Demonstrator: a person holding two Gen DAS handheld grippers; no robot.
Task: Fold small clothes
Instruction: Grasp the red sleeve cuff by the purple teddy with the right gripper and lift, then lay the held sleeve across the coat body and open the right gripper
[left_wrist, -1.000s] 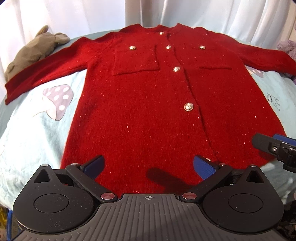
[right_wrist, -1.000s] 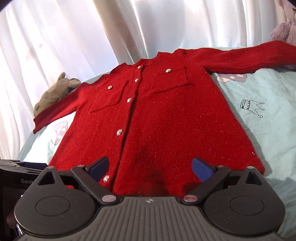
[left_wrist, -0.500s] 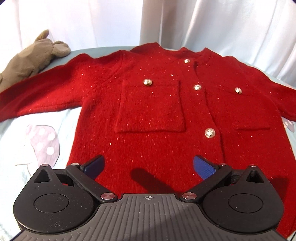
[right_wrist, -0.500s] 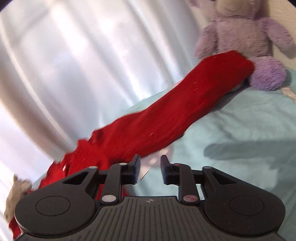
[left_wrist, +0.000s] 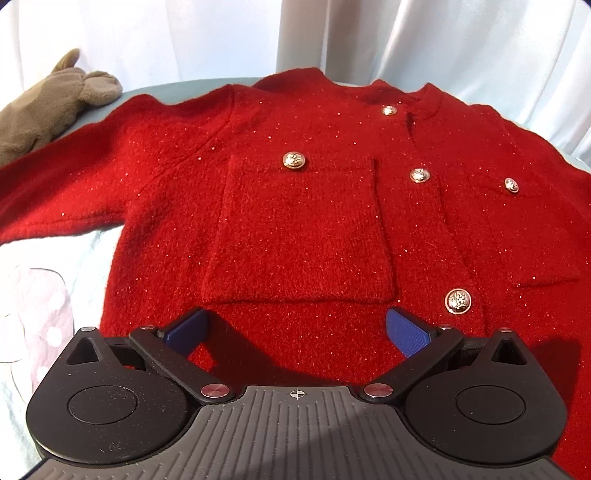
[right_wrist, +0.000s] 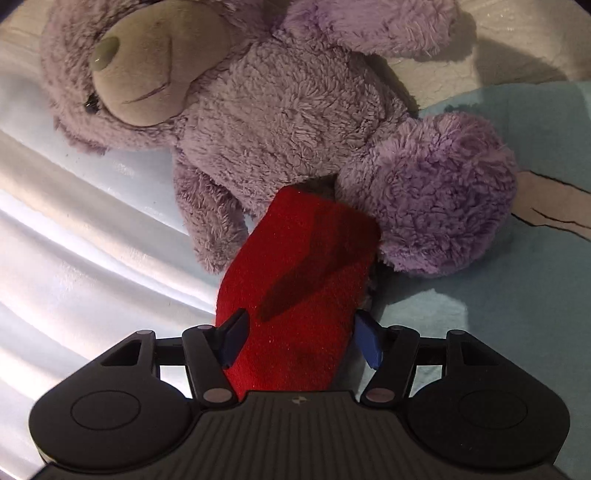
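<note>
A small red knit cardigan (left_wrist: 303, 221) with gold buttons lies flat and face up on a pale blue sheet (left_wrist: 85, 251). My left gripper (left_wrist: 295, 332) is open, low over the chest just below its left pocket. In the right wrist view the cardigan's sleeve end (right_wrist: 303, 273) lies between the blue pads (right_wrist: 367, 341) of my right gripper (right_wrist: 301, 341). Its jaws are open on either side of the sleeve. The cuff touches a purple plush bear (right_wrist: 280, 110).
A brown plush toy (left_wrist: 48, 110) lies at the far left beside the other sleeve. White curtains (left_wrist: 184, 37) hang behind the bed. The sheet (right_wrist: 517, 288) has printed mushroom and crown figures.
My left gripper moved forward up the cardigan from hem to chest. My right gripper swung to the sleeve end by the bear; its jaws were shut half a second ago and are open now.
</note>
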